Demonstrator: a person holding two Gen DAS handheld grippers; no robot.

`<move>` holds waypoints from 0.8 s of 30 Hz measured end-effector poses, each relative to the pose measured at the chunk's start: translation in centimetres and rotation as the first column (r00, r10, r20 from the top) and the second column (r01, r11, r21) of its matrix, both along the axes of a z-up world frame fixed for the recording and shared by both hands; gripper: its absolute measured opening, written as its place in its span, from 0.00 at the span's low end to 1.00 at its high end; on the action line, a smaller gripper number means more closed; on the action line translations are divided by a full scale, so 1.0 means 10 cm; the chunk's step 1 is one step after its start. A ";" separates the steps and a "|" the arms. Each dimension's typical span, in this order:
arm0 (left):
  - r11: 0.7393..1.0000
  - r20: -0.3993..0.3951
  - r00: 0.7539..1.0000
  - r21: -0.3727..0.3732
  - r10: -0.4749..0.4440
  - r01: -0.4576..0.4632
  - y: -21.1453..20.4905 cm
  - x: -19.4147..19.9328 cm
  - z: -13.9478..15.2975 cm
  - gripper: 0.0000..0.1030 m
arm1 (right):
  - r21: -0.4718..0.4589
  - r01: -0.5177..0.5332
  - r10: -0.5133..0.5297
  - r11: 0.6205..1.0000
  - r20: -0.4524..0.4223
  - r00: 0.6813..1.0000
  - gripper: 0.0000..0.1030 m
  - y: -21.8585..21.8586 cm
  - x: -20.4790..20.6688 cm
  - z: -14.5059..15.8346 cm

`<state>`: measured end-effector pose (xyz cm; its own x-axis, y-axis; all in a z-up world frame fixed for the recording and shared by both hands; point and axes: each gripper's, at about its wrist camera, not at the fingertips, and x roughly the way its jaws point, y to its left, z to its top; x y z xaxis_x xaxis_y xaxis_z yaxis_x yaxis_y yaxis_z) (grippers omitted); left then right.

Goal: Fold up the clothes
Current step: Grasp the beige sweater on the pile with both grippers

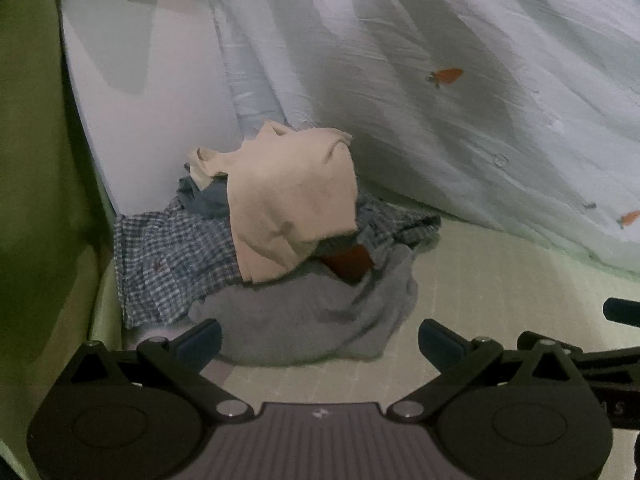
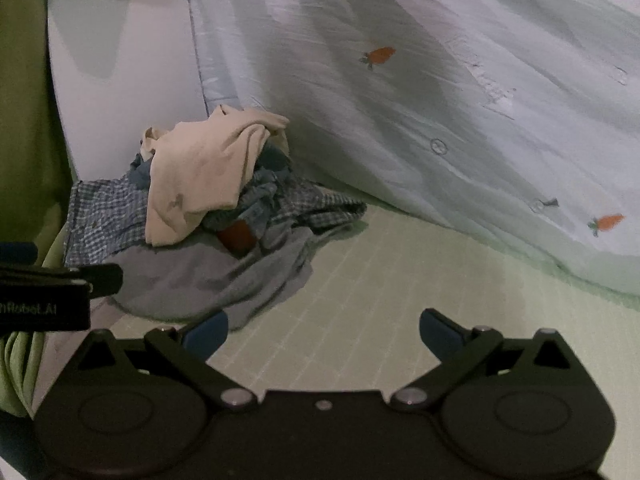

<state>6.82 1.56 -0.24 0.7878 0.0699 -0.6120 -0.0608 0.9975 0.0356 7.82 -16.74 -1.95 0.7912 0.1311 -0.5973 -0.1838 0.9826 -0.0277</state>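
Bedding around my workspace
I see a carrot-print quilt (image 1: pixel 460 92) at 1 o'clock, white pillow (image 1: pixel 136 80) at 10, green mat (image 2: pixel 400 288) below.

We count four garments in one heap on the mat (image 2: pixel 360 304) by its far left corner: one cream top (image 1: pixel 288 204), one blue checked shirt (image 1: pixel 172 264), one grey piece (image 1: pixel 304 320), one rust-red piece (image 1: pixel 348 264). One quilt (image 1: pixel 460 120) shows three carrot prints. Two tongs: left tongs (image 1: pixel 320 340), right tongs (image 2: pixel 323 330).
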 end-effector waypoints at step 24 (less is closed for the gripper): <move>0.973 -0.117 0.971 -0.070 0.209 -0.218 1.18 2.78 -0.40 0.86 | 0.119 -0.165 0.175 0.979 -0.079 0.981 0.62 1.13 2.87 -0.21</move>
